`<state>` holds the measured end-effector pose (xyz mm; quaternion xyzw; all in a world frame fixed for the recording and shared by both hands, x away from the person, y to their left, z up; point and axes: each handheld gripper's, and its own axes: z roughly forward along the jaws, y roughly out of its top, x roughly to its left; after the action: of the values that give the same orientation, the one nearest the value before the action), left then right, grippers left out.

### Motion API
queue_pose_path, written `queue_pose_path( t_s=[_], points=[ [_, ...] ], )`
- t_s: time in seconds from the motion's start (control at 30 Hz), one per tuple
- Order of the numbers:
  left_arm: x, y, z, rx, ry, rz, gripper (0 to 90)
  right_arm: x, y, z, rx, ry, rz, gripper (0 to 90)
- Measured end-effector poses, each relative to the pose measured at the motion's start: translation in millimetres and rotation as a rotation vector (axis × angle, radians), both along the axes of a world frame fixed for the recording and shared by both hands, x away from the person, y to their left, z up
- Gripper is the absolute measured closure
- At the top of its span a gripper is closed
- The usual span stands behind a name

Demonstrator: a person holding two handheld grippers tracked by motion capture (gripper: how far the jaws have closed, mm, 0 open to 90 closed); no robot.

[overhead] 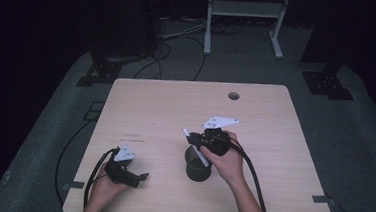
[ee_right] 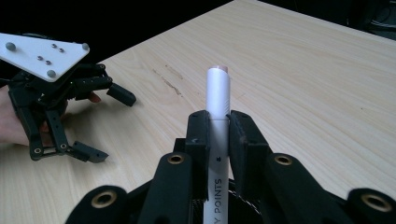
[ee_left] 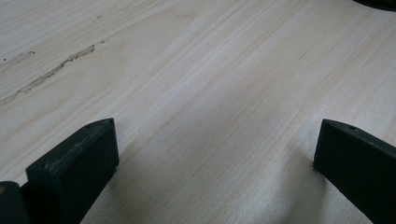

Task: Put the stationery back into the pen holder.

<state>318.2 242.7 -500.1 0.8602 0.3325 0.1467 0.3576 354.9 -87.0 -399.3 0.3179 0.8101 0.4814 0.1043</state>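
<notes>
**White pen held over the dark cup**

A pale wooden surface [overhead: 176, 105] is seen from above, with a small round hole [overhead: 234, 95] near its far edge and a faint scuff mark [ee_right: 169, 80] on the boards. Toward its near side a dark cylindrical cup [overhead: 198, 167] stands upright. Just above the cup the right hand-held gripper [overhead: 201, 139] is carried, and a white pen [ee_right: 218, 121] is clamped between its jaws; in the right gripper view the two black pads are pressed against the barrel from both sides, and printed letters can be read on the lower part of the barrel. In the high view the pen is tilted, its upper end pointing up and toward the left, its lower end reaching down to the cup's mouth; whether the tip is already inside the rim cannot be told.

The left hand-held gripper [overhead: 141, 178] is rested low on the surface near its front left corner, well apart from the cup. Its jaws are spread wide, and only bare wood is seen between them in the left gripper view.

The step in hand is judged to be placing the pen into the cup. For the next move, the lower end would need to be lined up inside the rim, the pen lowered and the jaws opened only once the barrel is supported by the cup. A tilted barrel could catch the rim or tip the cup.
</notes>
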Motion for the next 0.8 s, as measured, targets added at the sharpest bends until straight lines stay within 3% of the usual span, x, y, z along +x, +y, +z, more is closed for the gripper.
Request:
queue_pose_path(
  t_s=[0.4, 0.8],
  points=[
    [0.0, -0.1, -0.1, -0.001, -0.002, 0.001, 0.0, -2.9, -0.3, -3.6, -0.014, 0.005, 0.006, 76.9],
    [-0.2, -0.2, -0.1, -0.002, 0.001, 0.002, 0.0, -6.2, -7.9, -2.8, -0.016, 0.019, 0.014, 62.0]
  ],
)
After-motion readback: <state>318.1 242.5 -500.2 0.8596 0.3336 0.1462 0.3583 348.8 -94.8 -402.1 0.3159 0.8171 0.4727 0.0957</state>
